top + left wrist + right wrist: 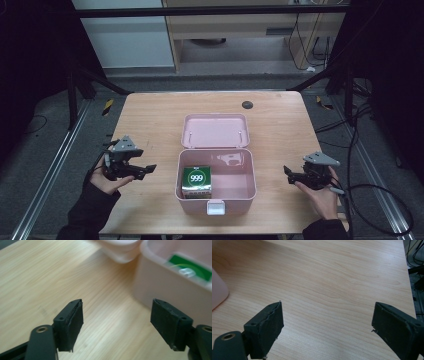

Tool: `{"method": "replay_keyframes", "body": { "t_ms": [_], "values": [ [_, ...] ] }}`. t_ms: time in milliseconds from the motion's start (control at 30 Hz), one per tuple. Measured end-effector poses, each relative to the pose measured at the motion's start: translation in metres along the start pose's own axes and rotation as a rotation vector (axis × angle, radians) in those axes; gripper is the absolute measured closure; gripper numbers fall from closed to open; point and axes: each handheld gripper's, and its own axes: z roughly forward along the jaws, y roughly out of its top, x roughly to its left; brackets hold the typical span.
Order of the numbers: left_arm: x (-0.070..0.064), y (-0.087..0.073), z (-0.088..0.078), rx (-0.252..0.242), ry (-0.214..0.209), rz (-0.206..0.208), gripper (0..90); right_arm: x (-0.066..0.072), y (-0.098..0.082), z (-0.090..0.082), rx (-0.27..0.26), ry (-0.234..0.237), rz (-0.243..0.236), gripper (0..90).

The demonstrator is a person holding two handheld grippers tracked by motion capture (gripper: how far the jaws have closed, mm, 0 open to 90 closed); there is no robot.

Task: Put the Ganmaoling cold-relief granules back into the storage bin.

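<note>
**A lab recording bay**

A wooden bench (150,115) stands inside a dark metal frame (210,10), with aluminium rails (45,175) along the grey floor, black cables (370,195) trailing beside it, and yellow-black hazard tape (107,106) marking the frame's feet.

We see a wooden table (150,115) on grey floor (40,150), a pale cabinet (130,40) behind, cables (370,150) trailing right.

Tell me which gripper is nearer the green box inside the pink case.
Left. The left gripper sits just off the pink case on the side where the green box lies; the right gripper is beyond the case's empty half.
</note>
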Motion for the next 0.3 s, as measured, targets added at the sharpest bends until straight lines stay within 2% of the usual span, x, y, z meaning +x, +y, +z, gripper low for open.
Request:
{"method": "replay_keyframes", "body": {
  "t_ms": [33, 67, 100, 133, 167, 200, 233, 267, 300],
  "values": [
    [0.006, -0.014, 0.005, -0.001, 0.033, -0.067, 24.0, 0.0, 0.0, 0.0, 0.003, -0.001, 0.002, 10.7],
    [0.006, -0.014, 0.005, -0.001, 0.033, -0.067, 23.7, 0.0, 0.0, 0.0, 0.003, -0.001, 0.002, 10.7],
    [0.009, -0.022, 0.007, -0.005, 0.047, -0.096, 23.7, 0.0, -0.001, 0.0, 0.002, -0.003, -0.001, 10.7],
    [0.015, -0.036, 0.011, -0.003, 0.08, -0.155, 23.4, 0.0, -0.001, 0.001, 0.003, -0.007, 0.0, 10.6],
    [0.018, -0.043, 0.014, -0.007, 0.094, -0.188, 22.9, -0.001, -0.002, 0.001, 0.001, -0.01, 0.002, 10.4],
    [0.021, -0.049, 0.016, -0.006, 0.104, -0.215, 22.6, -0.001, -0.002, 0.001, 0.003, -0.014, 0.009, 10.2],
    [0.021, -0.049, 0.016, -0.006, 0.104, -0.215, 22.2, -0.001, -0.002, 0.001, 0.003, -0.014, 0.009, 10.2],
    [0.026, -0.059, 0.019, 0.011, 0.143, -0.251, 22.2, -0.002, -0.003, 0.001, 0.006, -0.018, 0.017, 9.8],
    [0.026, -0.059, 0.019, 0.011, 0.143, -0.251, 22.0, -0.002, -0.003, 0.001, 0.006, -0.018, 0.017, 9.8]
  ]
}}
